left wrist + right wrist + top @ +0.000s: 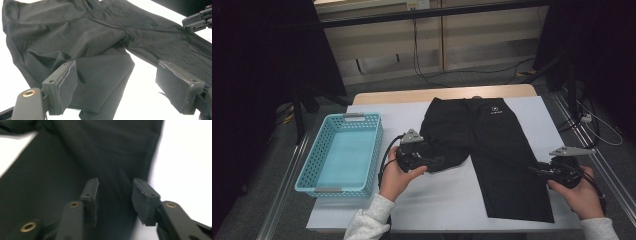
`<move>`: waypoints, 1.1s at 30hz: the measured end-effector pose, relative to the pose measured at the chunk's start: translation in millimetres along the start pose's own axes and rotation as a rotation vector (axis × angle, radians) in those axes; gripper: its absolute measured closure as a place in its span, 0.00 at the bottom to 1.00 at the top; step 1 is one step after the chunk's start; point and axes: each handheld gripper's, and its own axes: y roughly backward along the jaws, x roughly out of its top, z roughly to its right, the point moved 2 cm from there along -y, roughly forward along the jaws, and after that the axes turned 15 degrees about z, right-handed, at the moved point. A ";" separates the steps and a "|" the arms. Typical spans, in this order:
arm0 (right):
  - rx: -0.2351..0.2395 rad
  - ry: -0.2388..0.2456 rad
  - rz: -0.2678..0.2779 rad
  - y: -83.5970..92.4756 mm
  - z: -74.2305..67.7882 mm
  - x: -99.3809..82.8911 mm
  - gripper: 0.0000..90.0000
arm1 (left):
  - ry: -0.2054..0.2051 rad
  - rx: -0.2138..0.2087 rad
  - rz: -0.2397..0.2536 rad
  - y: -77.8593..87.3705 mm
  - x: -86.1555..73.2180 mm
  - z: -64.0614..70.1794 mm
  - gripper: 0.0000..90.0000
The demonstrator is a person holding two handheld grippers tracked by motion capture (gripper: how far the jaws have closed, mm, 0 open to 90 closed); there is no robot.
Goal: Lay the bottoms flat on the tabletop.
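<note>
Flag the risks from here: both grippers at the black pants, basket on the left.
1. The left gripper stands open around the folded-over leg of the black pants; a shallow bite may catch only the top layer.
2. The right gripper is open over the straight leg's edge, and that view is blurred, so the grip could miss the hem.
3. The blue basket sits close beside the left hand; a swing could knock it.

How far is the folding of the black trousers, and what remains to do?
Done: one leg of the black fabric trousers is already folded up, near the left gripper. In hand: that gripper's jaws stand open around the folded leg's edge; the right gripper, jaws apart, is at the straight leg's outer edge. Left, probably: folding that leg, then moving the trousers to the light blue perforated plastic basket, which holds nothing yet.
</note>
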 end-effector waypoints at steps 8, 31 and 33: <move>0.185 0.045 0.013 -30.3 -56.7 6.8 0.52 | -0.007 0.001 -0.011 -1.7 -1.9 1.3 0.20; 0.336 0.156 -0.062 -57.6 -120.0 1.3 0.98 | 0.001 0.016 -0.026 -9.2 -9.8 -5.3 0.20; 0.362 0.154 -0.072 -54.6 -123.1 -0.4 0.98 | -0.001 0.008 -0.032 -10.5 -10.3 -5.5 0.20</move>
